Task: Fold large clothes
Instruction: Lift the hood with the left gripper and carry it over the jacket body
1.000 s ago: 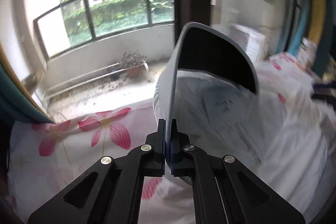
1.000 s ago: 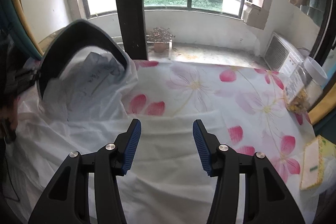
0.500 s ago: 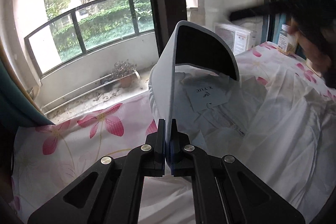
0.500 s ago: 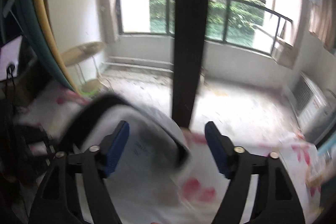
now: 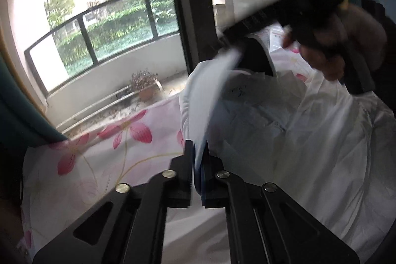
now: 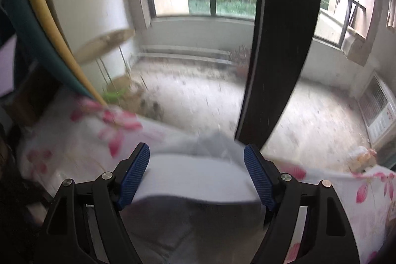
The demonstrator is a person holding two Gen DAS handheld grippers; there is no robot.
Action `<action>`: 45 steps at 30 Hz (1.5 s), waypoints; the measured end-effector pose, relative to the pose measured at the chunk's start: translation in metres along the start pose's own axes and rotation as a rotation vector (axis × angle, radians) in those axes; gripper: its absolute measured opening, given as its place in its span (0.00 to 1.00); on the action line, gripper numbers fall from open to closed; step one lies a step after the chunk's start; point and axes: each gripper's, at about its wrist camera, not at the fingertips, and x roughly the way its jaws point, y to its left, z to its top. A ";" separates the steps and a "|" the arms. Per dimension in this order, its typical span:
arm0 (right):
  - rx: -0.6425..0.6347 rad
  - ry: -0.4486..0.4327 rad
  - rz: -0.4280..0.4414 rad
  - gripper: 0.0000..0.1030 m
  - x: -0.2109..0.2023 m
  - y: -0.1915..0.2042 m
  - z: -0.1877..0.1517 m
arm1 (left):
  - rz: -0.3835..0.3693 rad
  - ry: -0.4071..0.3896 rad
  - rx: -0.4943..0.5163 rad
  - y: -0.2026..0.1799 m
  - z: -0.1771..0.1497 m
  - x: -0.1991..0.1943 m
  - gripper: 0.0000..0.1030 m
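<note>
Fabric of the white garment [image 5: 309,140], spread over the floral bedsheet [image 5: 99,152], sits between the left tool [image 5: 198,165] as its jaws ease apart; the right tool [image 6: 196,177] gapes over its collar [image 6: 195,177].

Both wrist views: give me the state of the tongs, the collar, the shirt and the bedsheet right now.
Left tongs: jaws opening, pale collar edge between them.
Right tongs: open wide, astride the collar, pads not pressing.
Collar: lifted off the shirt, arched, blurred.
White shirt: spread on the bed, wrinkled, unfolded.
Floral bedsheet: flat under the shirt.
</note>
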 end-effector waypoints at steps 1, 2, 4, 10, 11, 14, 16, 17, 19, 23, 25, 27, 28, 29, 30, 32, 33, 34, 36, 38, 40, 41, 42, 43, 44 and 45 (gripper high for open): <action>-0.004 0.015 -0.007 0.76 0.003 -0.002 -0.006 | -0.006 0.009 -0.011 0.003 -0.001 0.000 0.10; -0.008 0.034 -0.015 0.76 0.006 -0.002 -0.014 | -0.022 0.024 -0.033 0.007 -0.001 0.000 0.19; -0.009 0.057 -0.019 0.76 0.010 -0.006 -0.026 | -0.060 0.037 -0.089 0.016 -0.002 -0.006 0.39; 0.032 0.116 -0.016 0.76 0.016 -0.026 -0.046 | -0.250 -0.042 -0.297 0.045 0.012 -0.038 0.56; 0.031 0.122 -0.012 0.76 0.014 -0.028 -0.048 | -0.277 -0.056 -0.331 0.049 0.015 -0.040 0.59; 0.027 0.133 -0.013 0.76 0.012 -0.031 -0.055 | -0.312 -0.063 -0.417 0.057 0.022 -0.031 0.65; 0.027 0.135 -0.011 0.76 0.008 -0.033 -0.060 | -0.259 0.038 -0.444 0.055 0.019 -0.006 0.65; 0.025 0.135 -0.008 0.76 0.006 -0.032 -0.061 | -0.239 0.089 -0.445 0.052 0.015 0.006 0.65; 0.019 0.138 -0.002 0.76 0.000 -0.034 -0.064 | -0.205 0.198 -0.455 0.046 0.001 0.032 0.65; 0.016 0.143 0.005 0.76 -0.006 -0.042 -0.069 | -0.213 0.244 -0.481 0.034 -0.012 0.037 0.66; 0.016 0.134 -0.012 0.76 -0.013 -0.053 -0.070 | -0.231 0.246 -0.478 0.029 -0.013 0.037 0.66; 0.029 0.113 -0.045 0.76 -0.019 -0.071 -0.070 | -0.247 0.267 -0.487 0.027 -0.018 0.041 0.67; 0.038 0.110 -0.055 0.76 -0.019 -0.080 -0.069 | -0.256 0.269 -0.494 0.029 -0.020 0.042 0.67; 0.051 0.111 -0.059 0.76 -0.018 -0.089 -0.067 | -0.263 0.250 -0.499 0.030 -0.020 0.042 0.67; 0.067 0.113 -0.057 0.76 -0.015 -0.097 -0.065 | -0.269 0.252 -0.505 0.032 -0.019 0.042 0.67; 0.101 0.127 -0.024 0.76 -0.005 -0.111 -0.061 | -0.276 0.253 -0.505 0.033 -0.018 0.043 0.67; 0.103 0.133 -0.008 0.76 -0.002 -0.113 -0.061 | -0.276 0.250 -0.501 0.034 -0.019 0.044 0.67; 0.100 0.137 0.010 0.76 0.001 -0.114 -0.060 | -0.271 0.245 -0.487 0.033 -0.019 0.045 0.67; 0.076 0.129 0.058 0.76 0.005 -0.109 -0.060 | -0.259 0.239 -0.465 0.032 -0.021 0.042 0.62; 0.063 0.121 0.114 0.58 0.006 -0.102 -0.062 | -0.237 0.234 -0.454 0.030 -0.021 0.040 0.48; 0.036 0.132 0.101 0.33 0.010 -0.093 -0.065 | -0.237 0.227 -0.465 0.031 -0.022 0.037 0.41; 0.025 0.114 0.085 0.29 0.008 -0.092 -0.065 | -0.238 0.218 -0.471 0.032 -0.021 0.035 0.36; 0.019 0.100 0.084 0.25 0.005 -0.094 -0.065 | -0.237 0.202 -0.476 0.033 -0.021 0.033 0.33; 0.021 0.083 0.083 0.24 0.000 -0.095 -0.064 | -0.238 0.175 -0.479 0.035 -0.019 0.029 0.28; 0.023 0.065 0.082 0.23 -0.007 -0.097 -0.063 | -0.236 0.156 -0.476 0.034 -0.016 0.026 0.24; 0.014 0.034 0.078 0.21 -0.015 -0.097 -0.062 | -0.226 0.129 -0.464 0.033 -0.012 0.022 0.22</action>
